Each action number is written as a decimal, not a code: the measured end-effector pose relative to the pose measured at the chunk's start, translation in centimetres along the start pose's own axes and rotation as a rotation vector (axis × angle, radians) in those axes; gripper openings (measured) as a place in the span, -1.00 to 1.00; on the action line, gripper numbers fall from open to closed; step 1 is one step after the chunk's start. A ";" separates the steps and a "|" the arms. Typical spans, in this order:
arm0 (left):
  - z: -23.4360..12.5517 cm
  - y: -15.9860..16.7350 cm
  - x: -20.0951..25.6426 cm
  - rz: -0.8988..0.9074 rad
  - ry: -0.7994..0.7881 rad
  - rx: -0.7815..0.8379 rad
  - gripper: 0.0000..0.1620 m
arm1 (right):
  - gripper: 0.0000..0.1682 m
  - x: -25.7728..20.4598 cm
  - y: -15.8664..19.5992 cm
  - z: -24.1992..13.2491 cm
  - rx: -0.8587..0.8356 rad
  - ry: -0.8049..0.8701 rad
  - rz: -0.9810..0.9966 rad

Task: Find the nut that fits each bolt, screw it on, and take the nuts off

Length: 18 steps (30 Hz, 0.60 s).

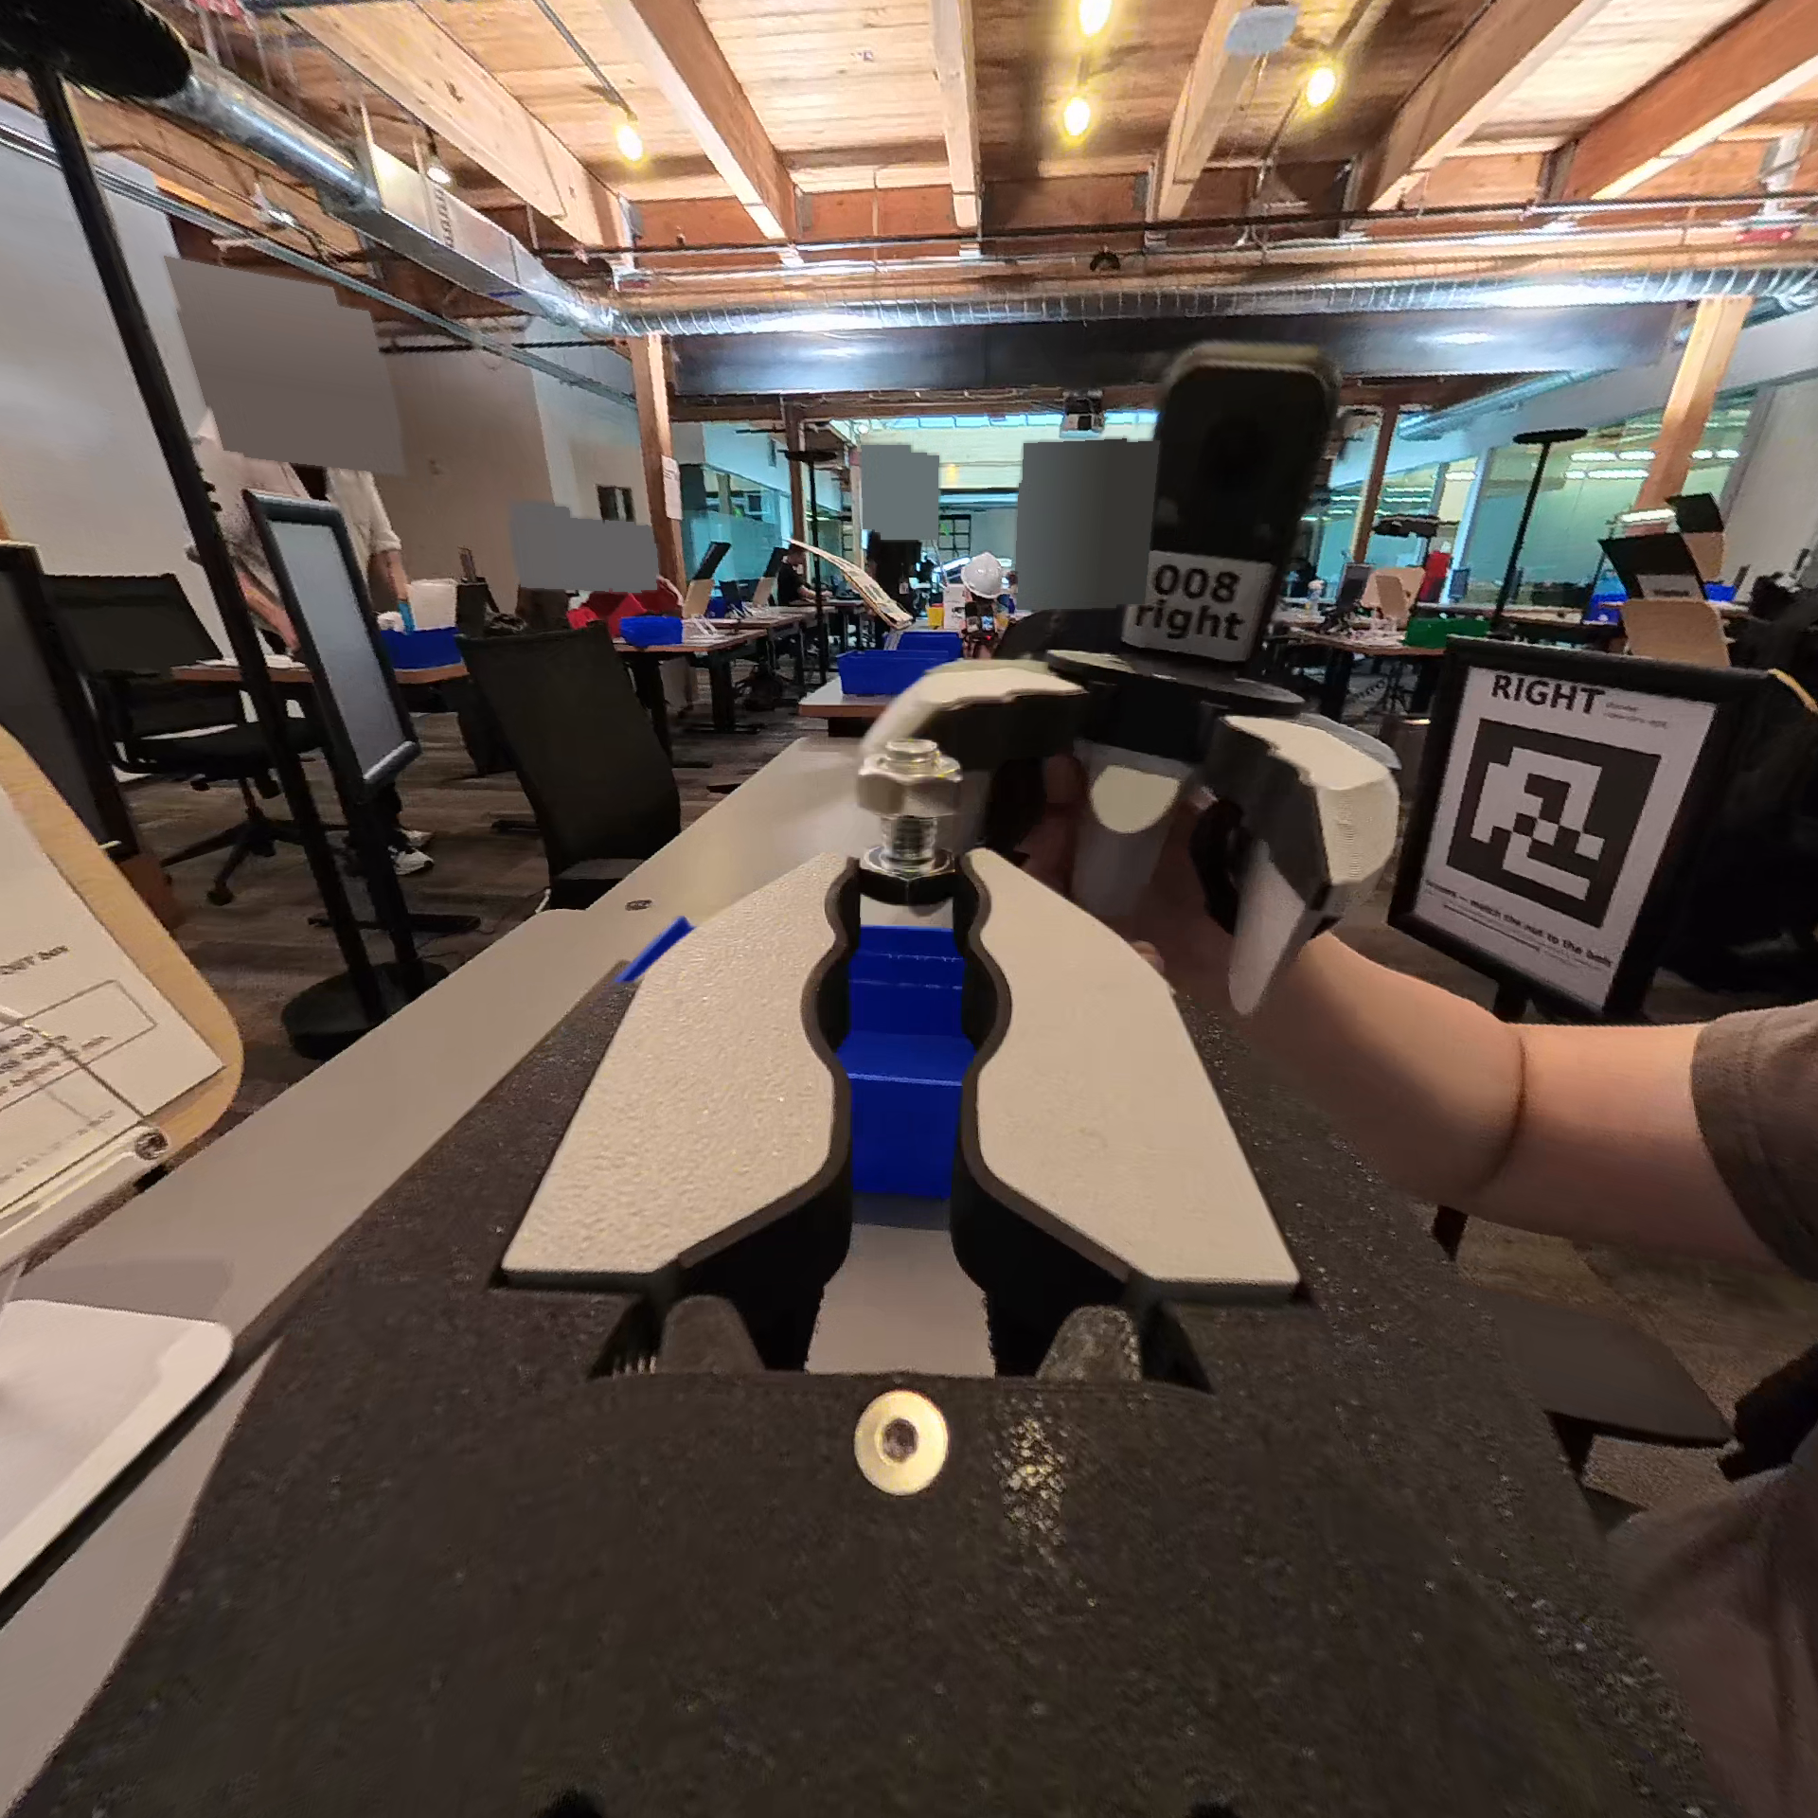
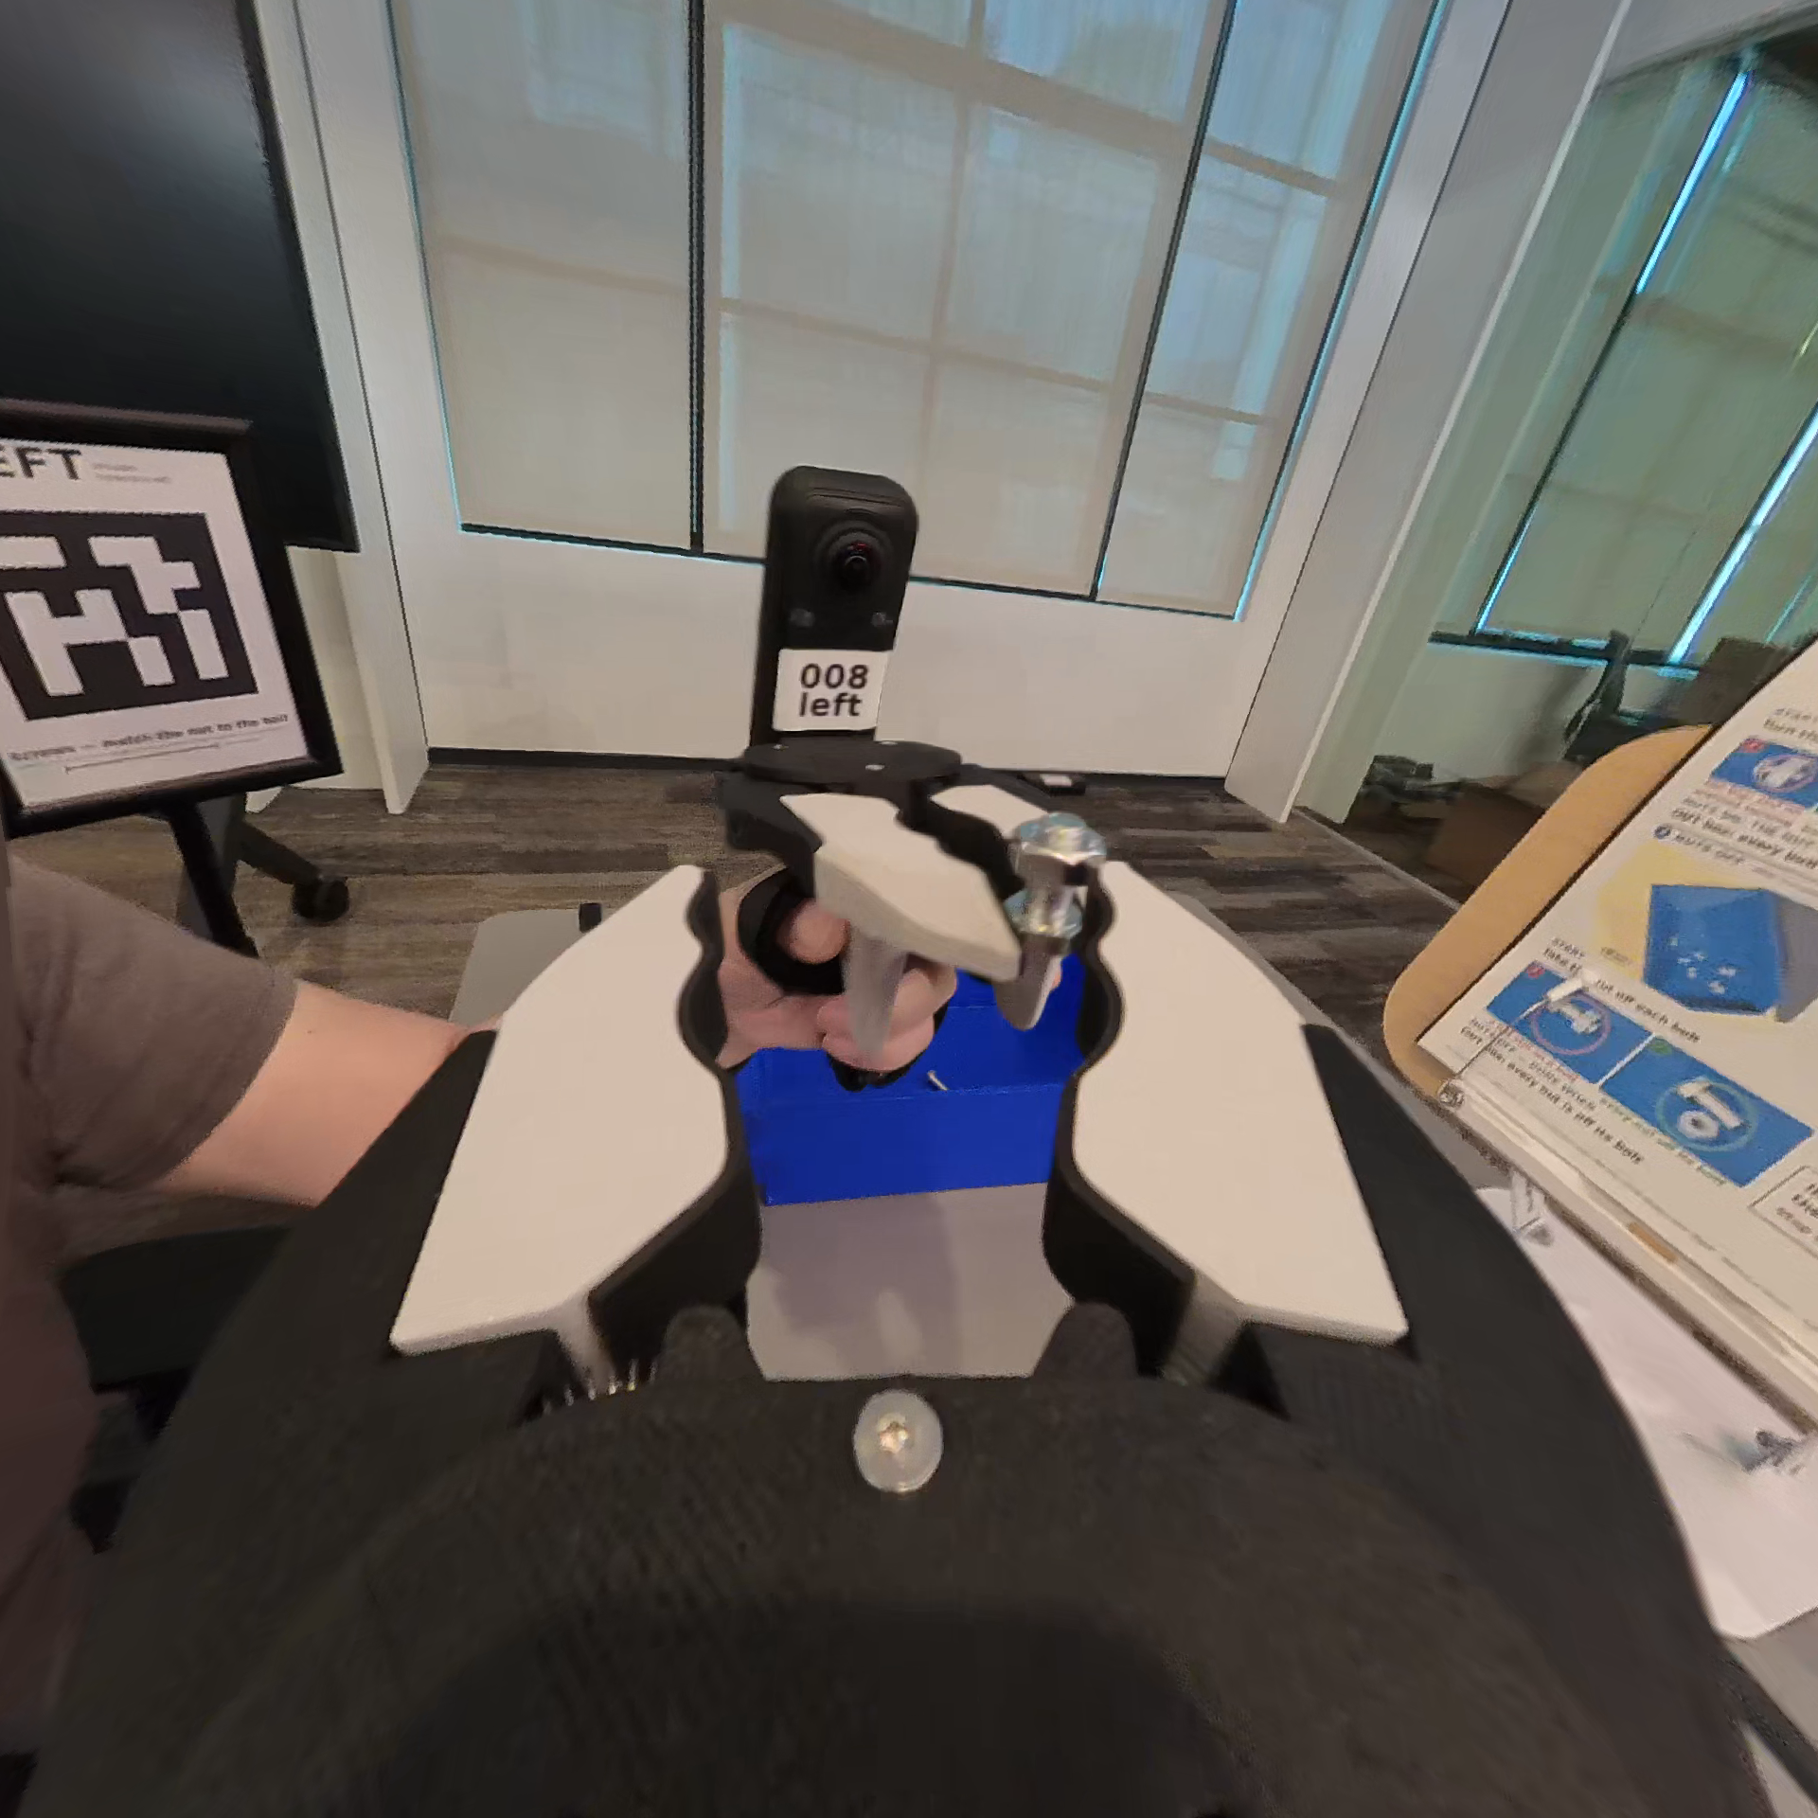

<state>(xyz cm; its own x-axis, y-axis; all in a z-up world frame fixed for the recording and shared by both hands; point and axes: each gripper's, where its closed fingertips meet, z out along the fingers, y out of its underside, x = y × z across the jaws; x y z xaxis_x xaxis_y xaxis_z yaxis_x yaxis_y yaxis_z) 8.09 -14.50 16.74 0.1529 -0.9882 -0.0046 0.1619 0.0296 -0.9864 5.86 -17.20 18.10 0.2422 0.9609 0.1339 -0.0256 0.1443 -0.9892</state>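
Note:
My left gripper [image 1: 905,885] is shut on a silver bolt [image 1: 903,846] and holds it upright above the blue bin [image 1: 905,1131]. A silver flanged nut [image 1: 907,777] sits near the top of the bolt's thread. My right gripper [image 2: 900,885] is open and empty, facing the left one. Its right fingertip [image 2: 1107,900] is right beside the nut [image 2: 1058,848]; I cannot tell whether they touch. The right wrist view shows the left gripper [image 2: 1018,939] clamped on the bolt [image 2: 1041,920] over the bin [image 2: 905,1131]. The right gripper also shows in the left wrist view [image 1: 1072,856].
The grey table [image 1: 393,1131] holds the bin. A framed marker sign [image 1: 1554,817] stands at the right and another [image 2: 118,610] at the left. An instruction board [image 2: 1653,1033] leans at the table's side. Chairs and stands fill the room behind. Left and right tips are no more than a few centimetres apart.

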 end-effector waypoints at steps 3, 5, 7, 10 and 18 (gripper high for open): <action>-0.6 -0.3 -0.7 0.013 -0.029 -0.005 -0.78 | -0.37 -1.0 -0.8 -1.6 0.049 -0.005 -0.055; -0.7 -0.7 -0.3 -0.013 0.003 0.015 -0.78 | -0.33 -0.2 -0.9 -1.7 0.041 0.043 -0.059; -0.5 -0.6 0.2 -0.027 0.031 0.015 -0.78 | -0.30 0.6 -0.8 -1.2 0.030 0.053 -0.039; 0.1 0.0 0.6 -0.007 0.037 -0.011 -0.78 | -0.28 1.0 -0.7 0.0 0.029 0.018 0.019; -0.8 -0.5 -0.9 -0.050 0.005 0.016 -0.78 | -0.44 -0.5 -1.4 -2.1 0.091 -0.020 0.031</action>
<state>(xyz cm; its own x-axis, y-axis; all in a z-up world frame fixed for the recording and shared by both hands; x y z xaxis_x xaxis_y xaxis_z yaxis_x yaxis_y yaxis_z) 7.06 -13.78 17.10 0.1391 -0.9893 0.0442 0.1851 -0.0179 -0.9826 7.84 -18.36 19.31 0.2201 0.9698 0.1055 -0.1208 0.1344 -0.9835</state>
